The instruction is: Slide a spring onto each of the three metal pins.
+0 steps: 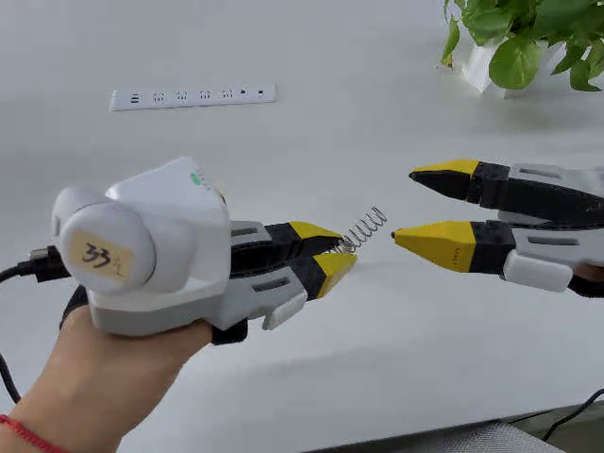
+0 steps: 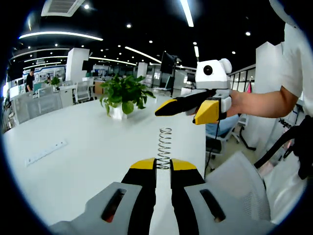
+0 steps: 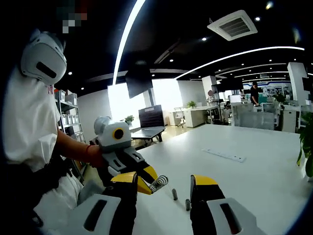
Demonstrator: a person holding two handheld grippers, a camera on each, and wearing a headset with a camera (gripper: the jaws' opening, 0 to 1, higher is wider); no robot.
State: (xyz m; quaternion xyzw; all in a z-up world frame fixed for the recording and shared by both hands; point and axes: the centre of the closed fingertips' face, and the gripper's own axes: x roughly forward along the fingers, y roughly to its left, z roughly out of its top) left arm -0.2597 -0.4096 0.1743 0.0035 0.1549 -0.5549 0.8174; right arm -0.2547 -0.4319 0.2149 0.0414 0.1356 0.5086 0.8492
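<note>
A small metal spring (image 1: pixel 364 228) sticks out from the tips of my left gripper (image 1: pixel 344 253), which is shut on its near end. The left gripper view shows the spring (image 2: pixel 165 145) standing up between the closed yellow tips of the left gripper (image 2: pixel 164 164). My right gripper (image 1: pixel 406 206) hovers open just right of the spring's free end, nothing between its jaws. In the right gripper view, two short metal pins (image 3: pixel 174 194) (image 3: pixel 187 204) stand on the white table between the tips of the open right gripper (image 3: pixel 164 181), with the left gripper (image 3: pixel 148 182) and spring (image 3: pixel 159 183) beside them.
A white power strip (image 1: pixel 193 95) lies at the far side of the white table (image 1: pixel 311 151). A potted green plant (image 1: pixel 519 42) stands at the back right. A black cable (image 1: pixel 19 272) trails from the left gripper. The table's near edge (image 1: pixel 425 429) runs along the bottom.
</note>
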